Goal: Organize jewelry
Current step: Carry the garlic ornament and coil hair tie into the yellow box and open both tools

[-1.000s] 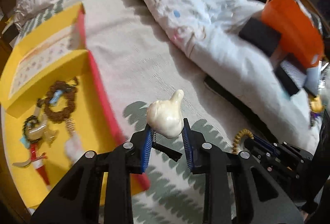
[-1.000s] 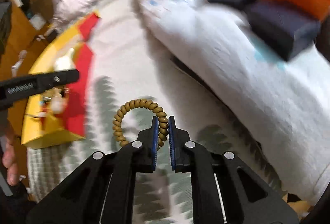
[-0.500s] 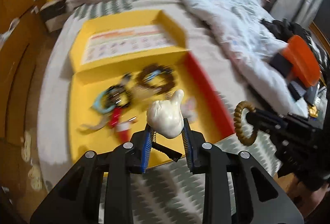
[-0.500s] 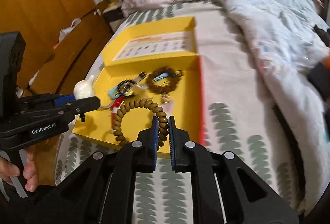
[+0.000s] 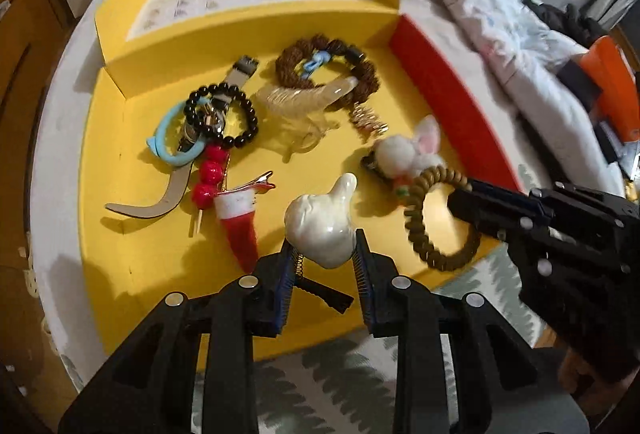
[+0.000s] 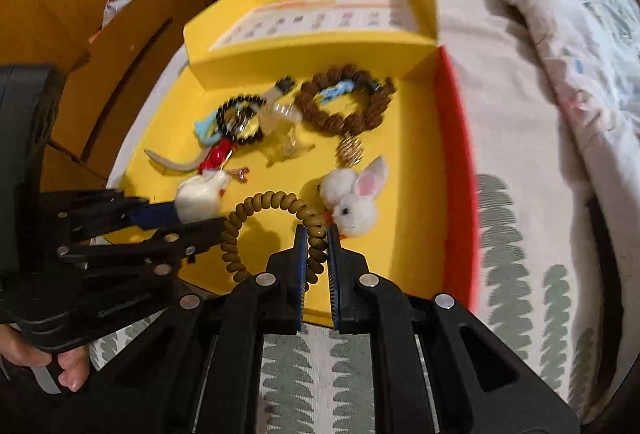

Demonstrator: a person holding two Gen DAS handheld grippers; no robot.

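One yellow tray (image 5: 120,254) of jewelry on a bed.
Counted: two bead bracelets, brown (image 5: 360,70) far, black (image 5: 240,106) left; one coil hair tie (image 5: 424,234); one white clip (image 5: 324,230); one bunny pompom (image 5: 408,150); two grippers.

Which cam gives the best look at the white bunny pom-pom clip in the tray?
Right wrist view. The bunny pom-pom clip sits just beyond the right hand-held gripper, with face, eye and pink-lined ears visible. In the left wrist view the clip lies off to the right, its lower part overlapped by the olive coil hair tie.
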